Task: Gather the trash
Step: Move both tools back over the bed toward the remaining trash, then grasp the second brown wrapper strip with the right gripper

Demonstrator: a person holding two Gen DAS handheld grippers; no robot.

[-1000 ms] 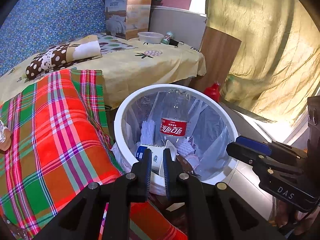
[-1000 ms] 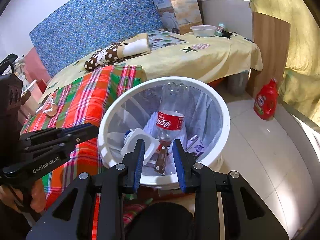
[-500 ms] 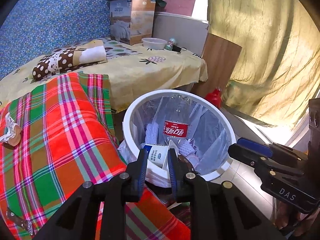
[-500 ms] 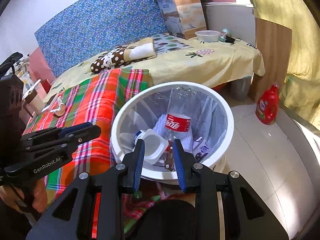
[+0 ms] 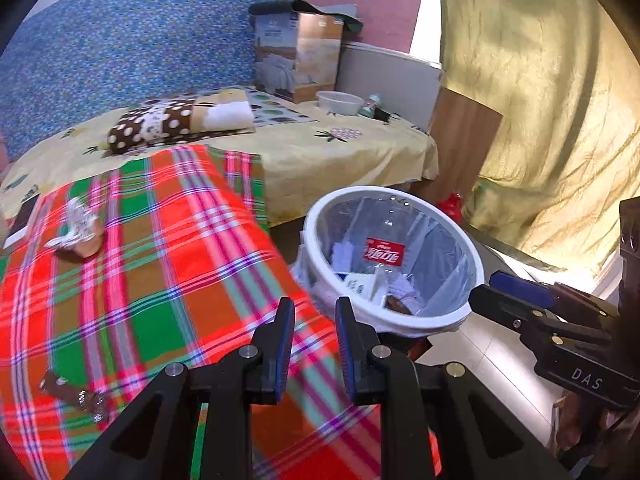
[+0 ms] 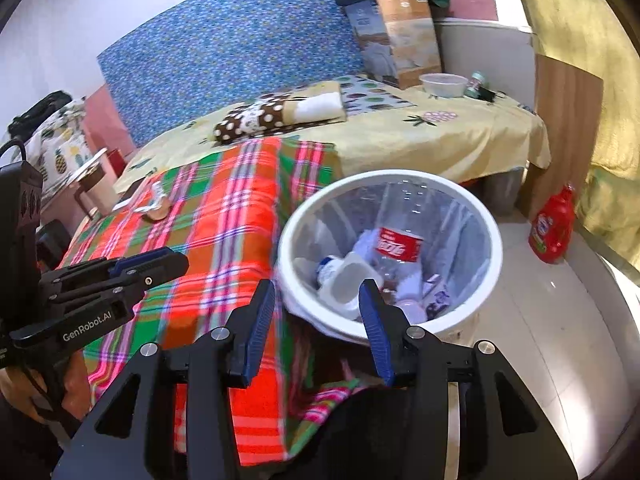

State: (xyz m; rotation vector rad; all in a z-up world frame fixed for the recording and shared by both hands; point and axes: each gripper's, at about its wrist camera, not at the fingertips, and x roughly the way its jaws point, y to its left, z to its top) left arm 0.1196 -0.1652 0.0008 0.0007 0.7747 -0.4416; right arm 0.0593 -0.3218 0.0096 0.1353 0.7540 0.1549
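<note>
right tongs (image 6: 316, 312) wider now – bin (image 6: 390, 178) farther

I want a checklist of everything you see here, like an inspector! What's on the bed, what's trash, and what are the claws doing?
Surface: plaid blanket spread over the bed's near end.
Job's things: white trash bin on the floor beside the bed, holding a Coke-label bottle and other rubbish; crumpled wrapper and dark wrapper lie on the blanket.
Clutter: polka-dot pillow, cardboard box, plastic bowl, red detergent bottle on the floor.
Grippers: left claw open, empty; right claw open, empty.
Cables: black cable at far left.
Surroundings: blue patterned headboard, yellow curtain.
</note>
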